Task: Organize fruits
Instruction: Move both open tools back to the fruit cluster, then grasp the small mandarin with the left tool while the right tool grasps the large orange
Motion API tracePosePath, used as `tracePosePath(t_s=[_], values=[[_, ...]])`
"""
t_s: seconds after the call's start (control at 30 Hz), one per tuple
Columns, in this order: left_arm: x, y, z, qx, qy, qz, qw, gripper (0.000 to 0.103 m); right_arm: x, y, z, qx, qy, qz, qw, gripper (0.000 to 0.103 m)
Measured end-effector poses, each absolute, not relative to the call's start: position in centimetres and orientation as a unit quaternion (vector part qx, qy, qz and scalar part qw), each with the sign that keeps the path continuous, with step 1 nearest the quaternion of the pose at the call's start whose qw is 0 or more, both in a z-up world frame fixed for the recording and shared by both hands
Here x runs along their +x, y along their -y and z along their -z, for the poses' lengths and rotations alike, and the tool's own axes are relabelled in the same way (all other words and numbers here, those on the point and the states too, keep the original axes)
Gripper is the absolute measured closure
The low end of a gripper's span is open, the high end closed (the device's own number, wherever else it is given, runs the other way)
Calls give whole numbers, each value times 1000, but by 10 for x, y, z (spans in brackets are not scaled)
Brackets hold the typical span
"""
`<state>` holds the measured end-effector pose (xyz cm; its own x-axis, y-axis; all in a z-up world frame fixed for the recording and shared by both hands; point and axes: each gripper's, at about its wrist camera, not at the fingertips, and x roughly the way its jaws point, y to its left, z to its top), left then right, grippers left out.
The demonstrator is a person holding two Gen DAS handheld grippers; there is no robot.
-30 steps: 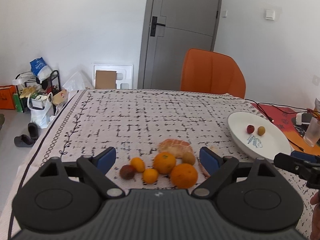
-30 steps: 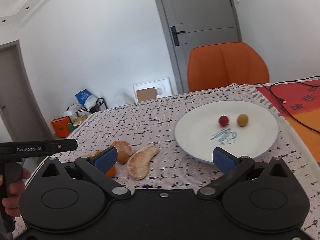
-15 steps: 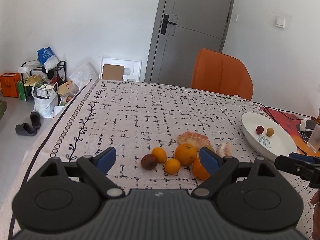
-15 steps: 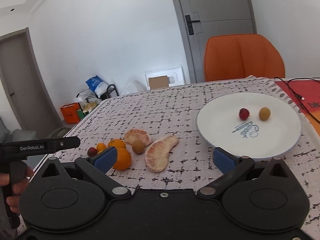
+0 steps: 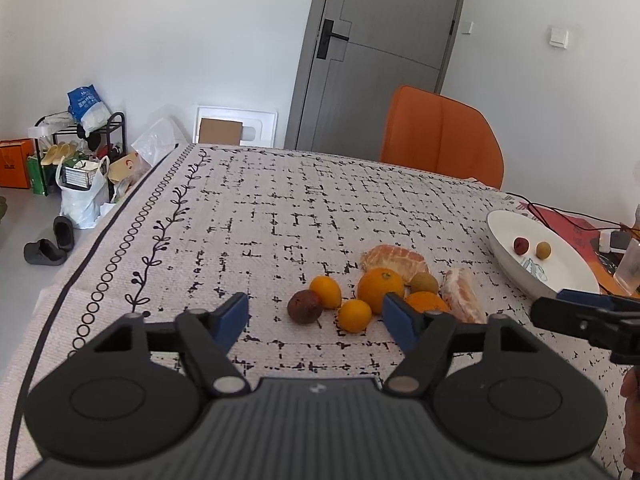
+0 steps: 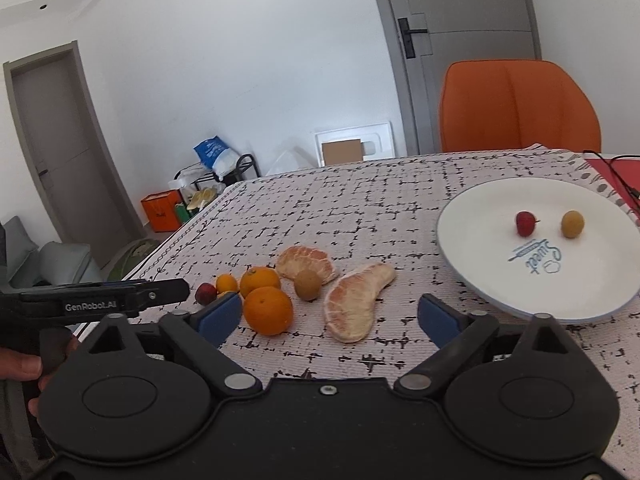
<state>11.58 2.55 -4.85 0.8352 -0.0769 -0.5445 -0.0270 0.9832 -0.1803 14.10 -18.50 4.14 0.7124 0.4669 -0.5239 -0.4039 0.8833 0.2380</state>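
A cluster of fruit lies on the patterned tablecloth: two oranges (image 6: 268,310), small kumquats (image 5: 354,314), a dark passion fruit (image 5: 304,306), a brown kiwi (image 6: 307,285) and two peeled pomelo pieces (image 6: 352,306). A white plate (image 6: 480,264) to the right holds a red fruit (image 6: 525,223) and a yellow-brown fruit (image 6: 572,223). My left gripper (image 5: 316,318) is open and empty, just short of the cluster. My right gripper (image 6: 330,316) is open and empty, with the near orange and the pomelo piece between its fingers' line of sight.
An orange chair (image 5: 440,140) stands at the table's far side. A red mat with cables (image 5: 568,220) and a glass (image 5: 630,268) lie right of the plate. The table's left edge (image 5: 100,232) drops to a floor with bags and slippers.
Both grippers have swung left and pulled back a little; the fruit cluster now sits further right in the left view and more central in the right view. No fruit has moved.
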Motion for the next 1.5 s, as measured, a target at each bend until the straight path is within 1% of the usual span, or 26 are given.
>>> tracePosePath(t_s=[0.13, 0.3, 0.37, 0.47, 0.57, 0.73, 0.77, 0.8, 0.83, 1.5], values=[[119, -24, 52, -95, -292, 24, 951, 46, 143, 180, -40, 51, -303, -248, 919, 22], [123, -17, 55, -91, -295, 40, 950, 52, 148, 171, -38, 46, -309, -264, 912, 32], [125, -15, 56, -92, -296, 46, 950, 54, 150, 167, -37, 44, -314, -271, 909, 39], [129, -12, 57, -91, -298, 54, 949, 57, 153, 162, -34, 41, -319, -280, 904, 41], [135, -7, 61, -89, -302, 60, 947, 62, 155, 159, -33, 39, -322, -284, 902, 43], [145, -4, 70, -92, -311, 65, 944, 67, 157, 158, -32, 36, -326, -285, 901, 43], [147, -3, 72, -93, -314, 62, 943, 70, 157, 158, -32, 37, -327, -285, 900, 43], [149, -4, 74, -95, -317, 59, 942, 75, 158, 158, -31, 37, -328, -285, 900, 44], [150, -6, 76, -100, -318, 57, 941, 82, 158, 158, -31, 37, -328, -286, 900, 44], [121, -35, 55, -123, -285, 41, 950, 82, 169, 123, -23, 13, -341, -302, 890, 46]])
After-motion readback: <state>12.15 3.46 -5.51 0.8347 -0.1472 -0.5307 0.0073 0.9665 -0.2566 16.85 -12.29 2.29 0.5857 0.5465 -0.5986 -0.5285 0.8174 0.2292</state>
